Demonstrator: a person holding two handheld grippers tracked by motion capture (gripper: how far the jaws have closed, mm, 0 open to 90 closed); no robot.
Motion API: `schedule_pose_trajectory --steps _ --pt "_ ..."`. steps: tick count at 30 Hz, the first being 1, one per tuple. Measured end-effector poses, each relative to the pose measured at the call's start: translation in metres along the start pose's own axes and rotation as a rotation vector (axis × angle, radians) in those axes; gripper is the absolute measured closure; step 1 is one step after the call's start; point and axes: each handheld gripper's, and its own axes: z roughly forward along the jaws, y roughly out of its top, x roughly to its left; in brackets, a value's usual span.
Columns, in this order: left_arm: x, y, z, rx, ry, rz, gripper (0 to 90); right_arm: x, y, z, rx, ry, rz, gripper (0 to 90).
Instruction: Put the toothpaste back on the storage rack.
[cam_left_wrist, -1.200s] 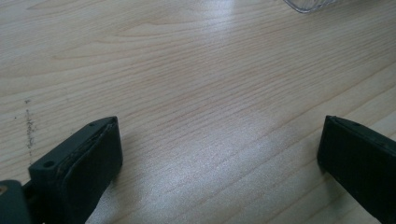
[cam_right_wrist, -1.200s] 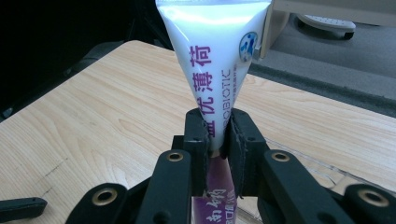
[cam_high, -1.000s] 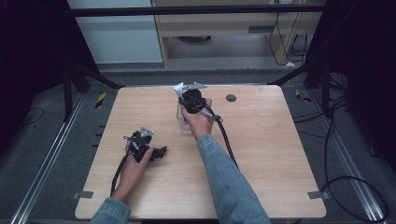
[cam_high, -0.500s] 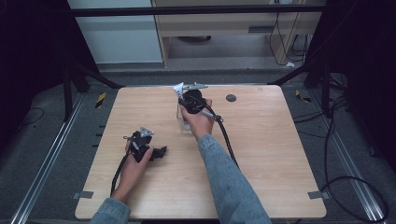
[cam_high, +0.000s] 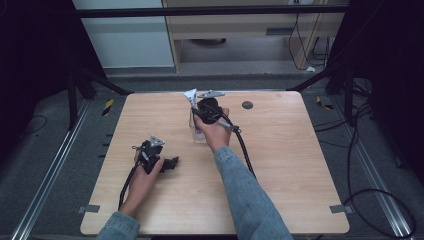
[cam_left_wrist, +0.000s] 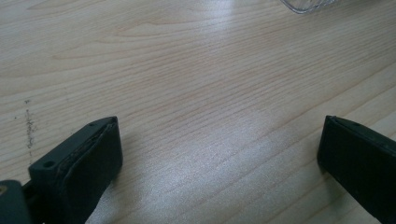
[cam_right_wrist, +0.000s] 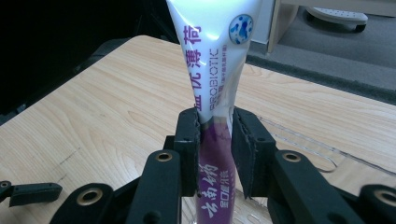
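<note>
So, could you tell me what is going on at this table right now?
A person works at a wooden table with a gripper in each hand. The right gripper has its fingers shut on a white and purple toothpaste tube, held upright over a clear plastic container near the far edge. The left gripper lies open on bare wood, holding nothing.

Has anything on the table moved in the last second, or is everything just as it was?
Nothing has visibly changed. The right gripper stays shut on the toothpaste tube, holding it upright over the clear container near the table's far edge. The left gripper stays open, resting low over bare wood at the left side of the table.
</note>
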Motion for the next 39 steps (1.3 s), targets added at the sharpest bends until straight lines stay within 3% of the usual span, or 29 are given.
schedule_pose_trajectory --steps 39 --pt "0.0 0.0 0.0 0.0 0.0 0.0 0.0 -0.02 0.0 -0.052 -0.01 -0.012 -0.011 71.5"
